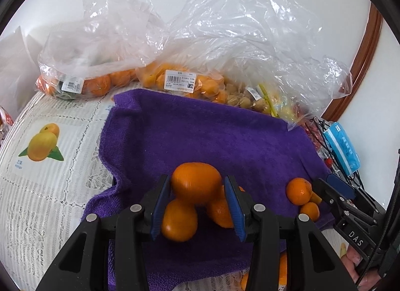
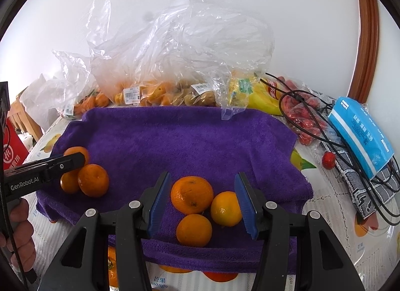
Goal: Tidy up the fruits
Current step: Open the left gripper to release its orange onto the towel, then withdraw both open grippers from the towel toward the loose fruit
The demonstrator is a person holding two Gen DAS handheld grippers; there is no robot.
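On the purple towel (image 1: 200, 128) my left gripper (image 1: 197, 181) stands open around an orange (image 1: 196, 186). That orange rests on two more oranges (image 1: 178, 219) and a thin gap shows at the right pad (image 1: 233, 206). The right wrist view shows this gripper (image 2: 75, 159) at the left, over its small pile (image 2: 93, 179). My right gripper (image 2: 202, 176) is open low over the towel (image 2: 175, 140). Three oranges (image 2: 192, 194) lie between its fingers, and the yellowish one (image 2: 225, 208) is close against the right pad (image 2: 246, 206). The left wrist view has it (image 1: 330, 184) at the right, beside those oranges (image 1: 298, 191).
Clear bags of oranges (image 1: 87, 75) and smaller fruit (image 1: 180, 80) stand along the towel's far edge. Bananas (image 2: 260, 95), a red packet (image 2: 305, 120), black cables (image 2: 325, 115), a blue tissue pack (image 2: 360, 135) and a small red fruit (image 2: 328, 160) crowd the right. A person's hand (image 2: 20, 228) holds the left gripper.
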